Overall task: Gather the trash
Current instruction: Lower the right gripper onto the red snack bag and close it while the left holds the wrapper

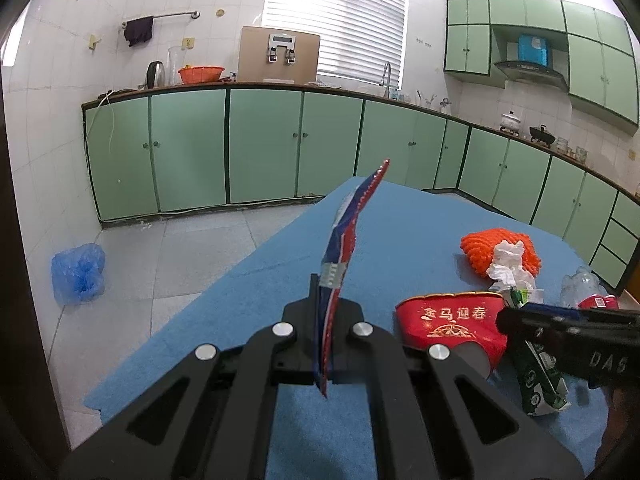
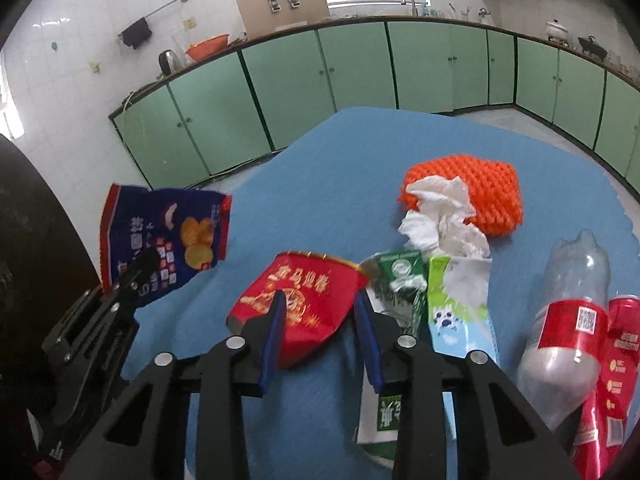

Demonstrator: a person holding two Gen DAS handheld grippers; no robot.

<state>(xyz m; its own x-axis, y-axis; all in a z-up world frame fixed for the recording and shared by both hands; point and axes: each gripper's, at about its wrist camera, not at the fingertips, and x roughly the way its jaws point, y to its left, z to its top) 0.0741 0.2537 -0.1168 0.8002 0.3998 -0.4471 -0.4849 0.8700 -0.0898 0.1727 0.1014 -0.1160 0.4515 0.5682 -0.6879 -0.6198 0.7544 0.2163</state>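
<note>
Covering table, blue cloth (image 1: 248, 280); green cabinets (image 1: 188, 148) line tiled kitchen walls.

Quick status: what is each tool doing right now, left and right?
Left tool: closed on the blue snack bag.
Right tool: open, holding nothing, at the red paper cup.

Bright, even daylight comes through the blinds of the window (image 1: 336, 20), which are nearly blown out. Both fisheye views bend the cabinets (image 1: 264, 144) and darken at the corners; the right wrist view is slightly motion-blurred
</note>
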